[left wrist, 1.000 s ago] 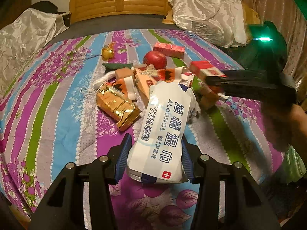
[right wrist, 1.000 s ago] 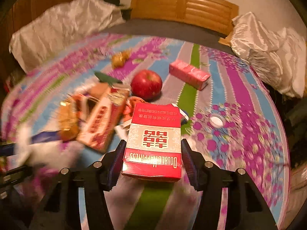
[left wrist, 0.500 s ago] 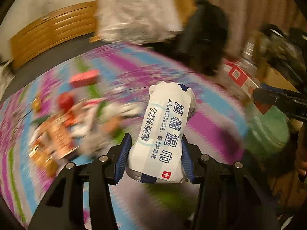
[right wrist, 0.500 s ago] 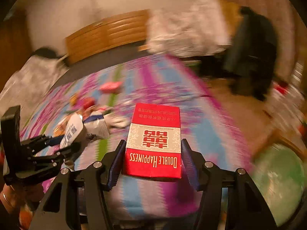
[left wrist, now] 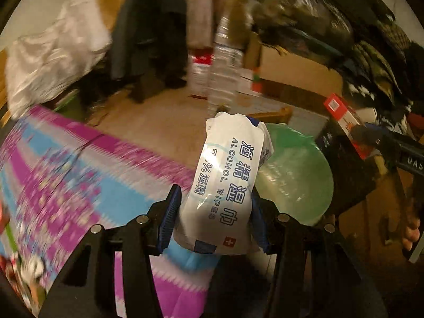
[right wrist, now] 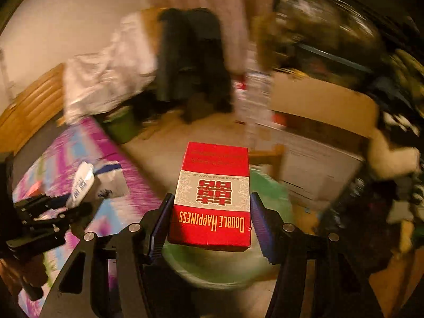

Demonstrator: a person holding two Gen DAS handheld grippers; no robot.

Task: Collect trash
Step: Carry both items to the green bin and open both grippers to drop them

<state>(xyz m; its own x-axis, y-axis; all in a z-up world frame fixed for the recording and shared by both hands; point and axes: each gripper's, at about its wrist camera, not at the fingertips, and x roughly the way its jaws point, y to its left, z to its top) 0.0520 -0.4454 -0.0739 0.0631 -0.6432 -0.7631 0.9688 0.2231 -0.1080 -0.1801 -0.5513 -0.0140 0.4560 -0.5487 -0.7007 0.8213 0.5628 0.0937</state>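
Beyond the near edge of the bed with the purple, blue and white striped cover [left wrist: 79,185] lies a wooden floor, and on it, on the right, stands a bin lined with a pale green plastic bag [left wrist: 294,175]. Far behind it are a brown cardboard box [left wrist: 296,71], a pack of clear plastic water bottles [left wrist: 225,71] and dark clothes hanging on a chair [left wrist: 148,29]. A crumpled white satin pillow [left wrist: 53,47] lies at the far left. Most of the surroundings are blurred.

Between the left gripper [left wrist: 214,220] and the bin's opening nothing stands; the bag's rim is just behind and to the right of the packet. The left gripper's jaws are closed tight on a white soft packet of alcohol wipes with blue letters [left wrist: 225,182], holding it upright by its lower part, above the bed's corner.

The right gripper [right wrist: 209,220] clamps a red and white cigarette box marked "Double Happiness" [right wrist: 212,198] between its blue pads [right wrist: 159,225], over the green bag [right wrist: 267,190]. In the right wrist view the left gripper [right wrist: 45,217] with its white packet [right wrist: 82,182] appears at the left, over the bed cover [right wrist: 69,145].
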